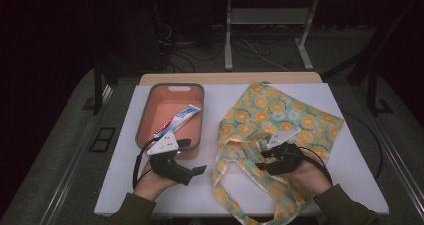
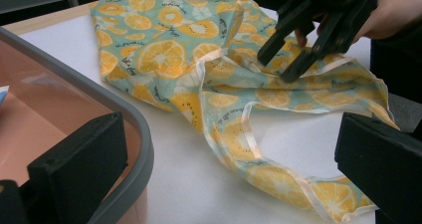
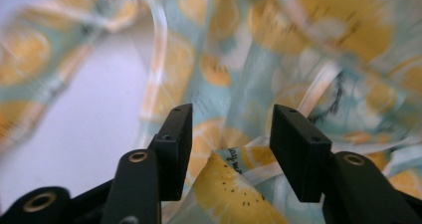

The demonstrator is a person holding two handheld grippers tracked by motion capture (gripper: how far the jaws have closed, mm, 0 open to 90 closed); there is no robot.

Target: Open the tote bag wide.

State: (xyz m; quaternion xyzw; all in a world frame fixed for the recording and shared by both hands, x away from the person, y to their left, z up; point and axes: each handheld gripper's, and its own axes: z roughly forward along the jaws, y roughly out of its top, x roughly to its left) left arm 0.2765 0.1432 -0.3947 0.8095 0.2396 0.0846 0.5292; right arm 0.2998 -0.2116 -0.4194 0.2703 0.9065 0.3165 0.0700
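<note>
Your right tool (image 1: 267, 161) hovers half-spread over one orange-print tote bag (image 1: 280, 117) at the counter's (image 1: 350, 180) near right, cloth between its jaws; the bag's writing is unreadable. Your left tool (image 1: 192, 157) stands spread, holding nothing. Farther left, one tray (image 1: 145, 110) holds one toothpaste tube (image 1: 178, 119).

White table (image 1: 125, 185), grey-rimmed orange tray (image 1: 144, 116) at left, orange-print cloth bag (image 1: 280, 115) spread at right

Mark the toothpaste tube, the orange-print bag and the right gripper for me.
toothpaste tube (image 1: 178, 120), high view, middle of the tube.
orange-print bag (image 2: 164, 55), left gripper view, flat printed cloth.
right gripper (image 3: 230, 134), right gripper view, between its fingertips.
</note>
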